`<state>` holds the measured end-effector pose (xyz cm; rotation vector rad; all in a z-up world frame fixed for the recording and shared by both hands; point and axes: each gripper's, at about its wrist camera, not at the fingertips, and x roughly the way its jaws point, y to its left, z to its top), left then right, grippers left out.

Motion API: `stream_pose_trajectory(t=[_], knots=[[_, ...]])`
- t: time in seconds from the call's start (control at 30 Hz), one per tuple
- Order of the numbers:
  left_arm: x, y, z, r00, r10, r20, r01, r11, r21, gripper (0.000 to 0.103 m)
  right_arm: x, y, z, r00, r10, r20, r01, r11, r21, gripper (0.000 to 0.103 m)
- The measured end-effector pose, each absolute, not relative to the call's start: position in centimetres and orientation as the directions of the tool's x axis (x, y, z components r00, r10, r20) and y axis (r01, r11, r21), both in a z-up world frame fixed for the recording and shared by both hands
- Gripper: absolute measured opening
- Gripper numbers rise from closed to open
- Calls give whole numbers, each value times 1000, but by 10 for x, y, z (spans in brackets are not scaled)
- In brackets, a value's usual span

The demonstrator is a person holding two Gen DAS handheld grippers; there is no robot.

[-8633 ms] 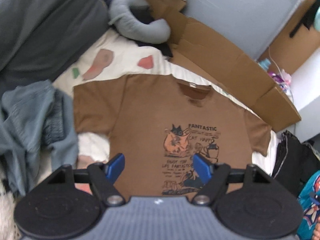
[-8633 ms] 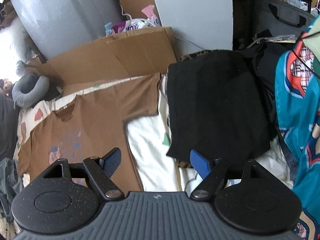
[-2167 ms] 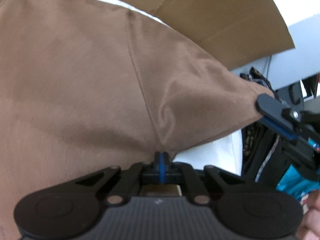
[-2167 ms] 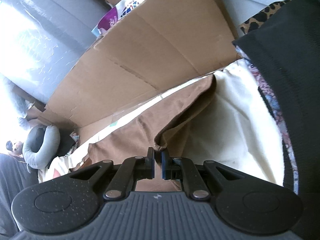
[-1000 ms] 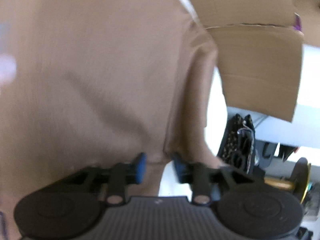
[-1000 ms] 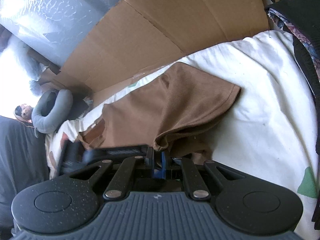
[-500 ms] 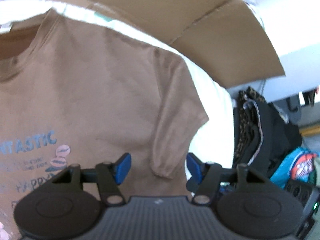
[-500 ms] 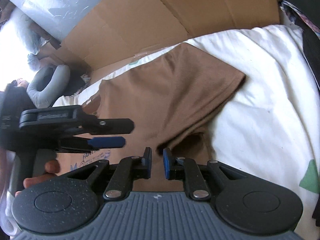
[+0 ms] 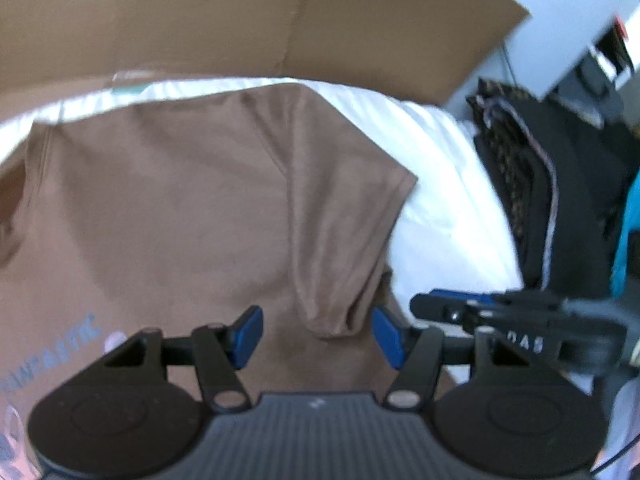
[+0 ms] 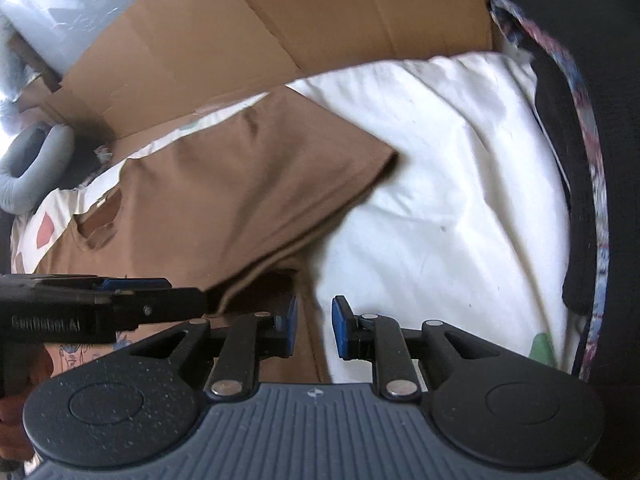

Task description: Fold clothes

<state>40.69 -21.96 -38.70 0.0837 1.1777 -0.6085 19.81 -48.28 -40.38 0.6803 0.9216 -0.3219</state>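
A brown T-shirt (image 9: pixel 160 208) with a printed front lies on a white bed sheet (image 9: pixel 444 208). Its right sleeve (image 9: pixel 340 216) is folded in over the body and also shows in the right wrist view (image 10: pixel 256 184). My left gripper (image 9: pixel 318 336) is open and empty, its blue pads on either side of the sleeve's hem. My right gripper (image 10: pixel 314 328) is open and empty, just off the shirt's side edge, over the sheet. Each gripper shows in the other's view, the right one (image 9: pixel 500 316) and the left one (image 10: pixel 100 304).
A flattened cardboard sheet (image 10: pixel 280 24) leans along the far side of the bed. A black garment with a patterned edge (image 10: pixel 592 128) lies to the right. A grey neck pillow (image 10: pixel 32 164) lies at far left.
Both grippers let go of the sleeve, which now lies folded over the shirt's body. The right gripper's jaws have opened wider in the last half second and both grippers have drawn back a little.
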Motion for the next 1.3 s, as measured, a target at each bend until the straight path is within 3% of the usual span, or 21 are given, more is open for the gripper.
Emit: stream_pose_trajectory(t=[0.37,0.67,0.8,0.9,1.3], knots=[[391,-241,-404,277,-360,-891,603,787,-131,61,198,-482,-413,569,51,-821,504,768,396,20],[393,-228,-392,327,-400,-856,591,793,-145,32,218,-474,-413,560,45,-827,460,814,355,20],[393,-227,-391,346,-407,-845,586,797,-144,14,228,-470,-415,554,41,-831,452,824,342,20],[393,-225,-390,360,-403,-841,579,804,-138,9,232,-467,-417,547,28,-836,448,834,322,21],[400,-196,-381,377,-392,-839,489,854,-179,6,234,-470,-424,536,2,-844,490,814,313,15]])
